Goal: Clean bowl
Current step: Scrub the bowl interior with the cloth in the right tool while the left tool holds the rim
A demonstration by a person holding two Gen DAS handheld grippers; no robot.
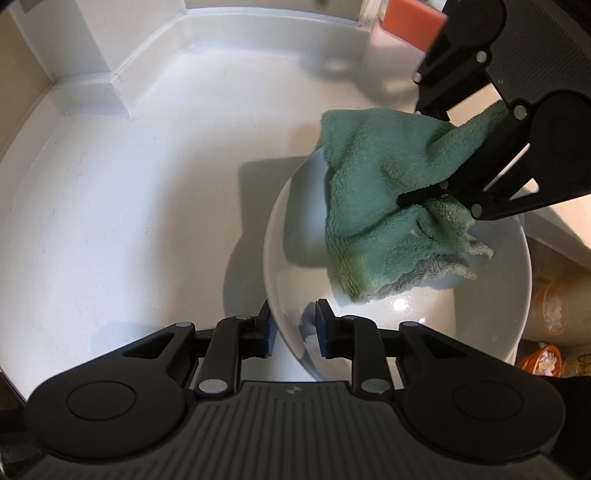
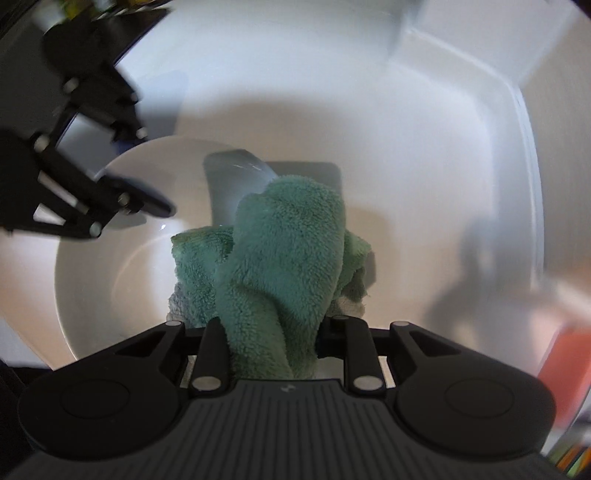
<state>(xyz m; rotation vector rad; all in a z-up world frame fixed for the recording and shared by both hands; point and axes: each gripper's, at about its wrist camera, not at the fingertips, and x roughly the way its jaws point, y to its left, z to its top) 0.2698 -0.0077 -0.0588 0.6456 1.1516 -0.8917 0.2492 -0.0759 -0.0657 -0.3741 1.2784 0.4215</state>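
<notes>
A white bowl [image 1: 424, 314] rests on the white counter. My left gripper [image 1: 295, 330] stands at the bowl's near rim, one blue pad [image 1: 271, 332] outside the wall and the other inside. A gap shows between the pads and the rim, so it is open. A fluffy green cloth [image 1: 373, 206] hangs into the bowl from my right gripper [image 1: 424, 158], which is shut on it. In the right wrist view the cloth [image 2: 284, 251] bulges up between the fingers of the right gripper [image 2: 273, 332] and covers part of the bowl [image 2: 107, 269]. The left gripper [image 2: 144, 166] shows at the bowl's left rim.
The white counter [image 1: 129, 203] has a raised back edge [image 1: 155, 51] and a boxed corner at the left. An orange-red block [image 1: 410, 22] stands behind the bowl at the right. Orange mesh bags [image 1: 550, 306] lie below the counter's right edge.
</notes>
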